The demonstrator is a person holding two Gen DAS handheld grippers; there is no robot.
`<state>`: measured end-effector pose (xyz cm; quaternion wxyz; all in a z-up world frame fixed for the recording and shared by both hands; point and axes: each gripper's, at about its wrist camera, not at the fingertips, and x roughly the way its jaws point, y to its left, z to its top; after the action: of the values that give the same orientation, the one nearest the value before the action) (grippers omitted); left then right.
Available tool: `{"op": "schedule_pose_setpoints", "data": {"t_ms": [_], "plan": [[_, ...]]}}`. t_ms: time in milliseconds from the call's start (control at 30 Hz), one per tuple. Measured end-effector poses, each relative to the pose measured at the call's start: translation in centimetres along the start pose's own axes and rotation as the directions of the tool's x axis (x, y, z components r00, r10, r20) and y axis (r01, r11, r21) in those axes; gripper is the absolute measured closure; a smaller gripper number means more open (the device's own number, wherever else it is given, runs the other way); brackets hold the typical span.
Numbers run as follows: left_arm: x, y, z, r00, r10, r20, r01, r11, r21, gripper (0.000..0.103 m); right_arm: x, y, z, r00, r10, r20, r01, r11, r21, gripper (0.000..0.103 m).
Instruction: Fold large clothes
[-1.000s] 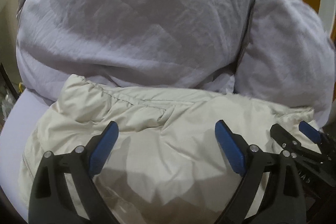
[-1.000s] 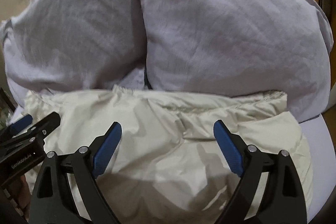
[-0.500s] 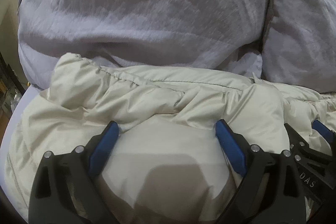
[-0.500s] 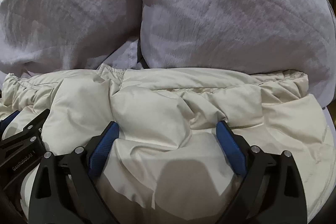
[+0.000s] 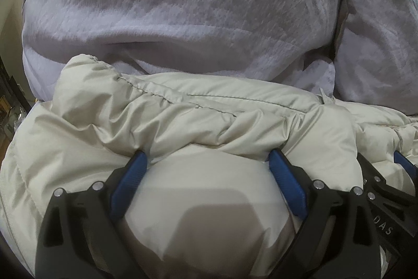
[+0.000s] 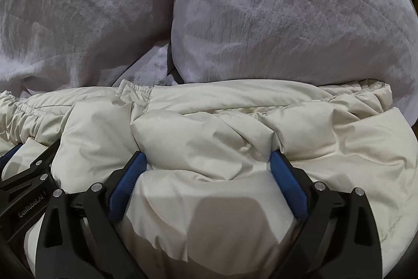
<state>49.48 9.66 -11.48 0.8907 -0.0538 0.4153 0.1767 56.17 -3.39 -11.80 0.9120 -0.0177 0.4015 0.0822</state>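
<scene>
Puffer jacket [image 5: 214, 122], cream and quilted, lies right under both our grippers, bulging up between the fingers of each. Our left gripper [image 5: 207, 169] stands spread wide, its blue pads pressed down into the padding on either side of a swollen panel, not pinching it. Our right gripper [image 6: 207, 169] is just as wide and still easing apart, with a fat fold of jacket between its pads but none of it clamped. We judge this garment light, soft and springy: it gives under pressure and will puff back once freed. Its shell looks smooth and probably slick, so a shallow pinch may slip. Better to take hold at the stitched seam [image 5: 235, 98] just beyond the fingers, where the cloth is thinner. Farther out, two lavender pillows [image 6: 274, 17] touch the jacket's far edge.
</scene>
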Motion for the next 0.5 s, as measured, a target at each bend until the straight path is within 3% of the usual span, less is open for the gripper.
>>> {"op": "schedule_pose_setpoints", "data": {"t_ms": [500], "plan": [[-0.3, 1.3, 0.4, 1.0, -0.018, -0.02, 0.018, 1.0, 0.001, 0.008, -3.0, -2.2, -0.8, 0.999, 0.03, -0.017, -0.029, 0.999, 0.02, 0.005]]}}
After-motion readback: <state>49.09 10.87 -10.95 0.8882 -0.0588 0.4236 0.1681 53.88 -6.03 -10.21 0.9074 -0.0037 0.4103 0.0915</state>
